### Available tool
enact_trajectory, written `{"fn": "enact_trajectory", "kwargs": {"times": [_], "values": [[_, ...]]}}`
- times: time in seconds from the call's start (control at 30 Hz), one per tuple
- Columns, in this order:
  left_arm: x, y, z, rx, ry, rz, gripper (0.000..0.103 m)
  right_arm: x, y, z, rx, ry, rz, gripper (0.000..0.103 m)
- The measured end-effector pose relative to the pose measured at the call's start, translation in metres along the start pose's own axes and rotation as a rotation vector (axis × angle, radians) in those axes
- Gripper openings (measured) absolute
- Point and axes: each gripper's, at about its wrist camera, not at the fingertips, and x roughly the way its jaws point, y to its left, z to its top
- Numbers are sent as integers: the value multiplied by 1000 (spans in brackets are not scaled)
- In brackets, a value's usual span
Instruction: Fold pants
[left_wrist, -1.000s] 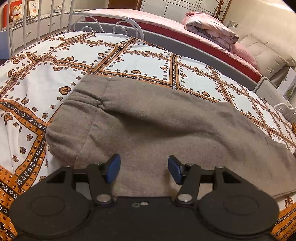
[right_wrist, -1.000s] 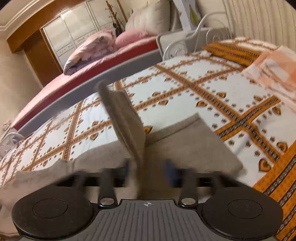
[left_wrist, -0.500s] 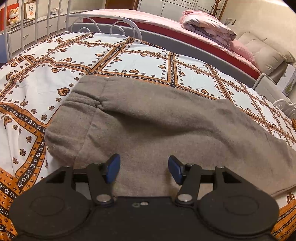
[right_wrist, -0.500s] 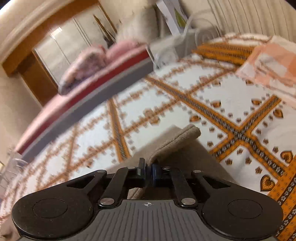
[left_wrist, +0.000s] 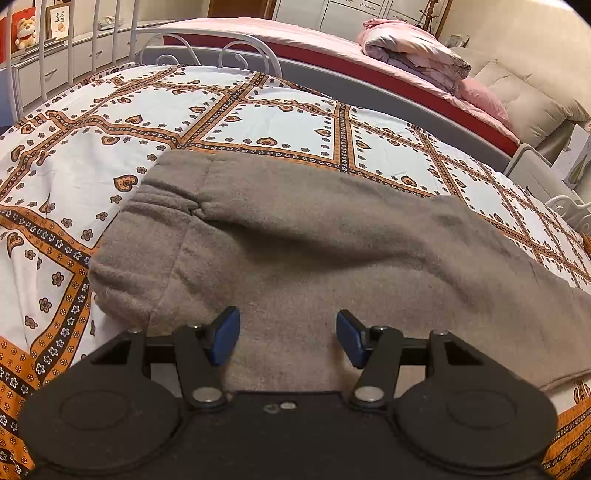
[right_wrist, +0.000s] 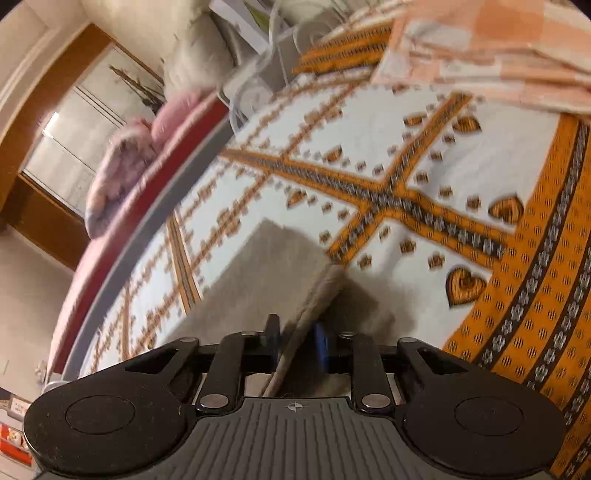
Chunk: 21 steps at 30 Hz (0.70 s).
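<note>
While the brown fleece pants (left_wrist: 314, 251) lie lengthwise across the patterned quilt (left_wrist: 258, 118) of the bed, waistband (left_wrist: 155, 221) at the left and legs running off right, the left hand-held gripper (left_wrist: 287, 338) hovers over the near edge of the seat, jaws half apart, nothing between the blue pads (left_wrist: 223, 334).

Right hand-held gripper (right_wrist: 295, 341): narrow, clamped on the hem edge (right_wrist: 314, 302) of a pant leg, which runs up from between the pads as a thin folded rim. View is motion-blurred; jaws have just been closing, cloth between them.

Handling, as judged: thick, soft, napped fabric. Light for its bulk, limp, not slippery; it should grip well and cling to the quilt, so dragging may bunch it or pull the quilt along. Nothing fragile.

Where to hold: hems and the waistband are the firm, doubled edges, best for a pinch. A mid-panel grab would likely catch only the top layer. Left side looks best placed to take the waistband's near corner, or to pin the seat while the leg end is carried over toward the waist.
</note>
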Motion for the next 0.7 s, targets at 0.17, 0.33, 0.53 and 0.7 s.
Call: {"fn": "enact_trajectory", "kwargs": {"times": [0.17,0.33,0.53,0.7], "values": [[0,-1,0,7,1,1,50,-20,9,2,-41,-32,32,6],[0,-1,1,10,3,3,50,-17,-10,-7,21,9,-10,7],[0,-2,1,18,5,7,51,-19,-26,-6,69,24,-36,12],[1,-3,1,15,5,7,51,-36,-40,-4,152,-29,-14,35]]}}
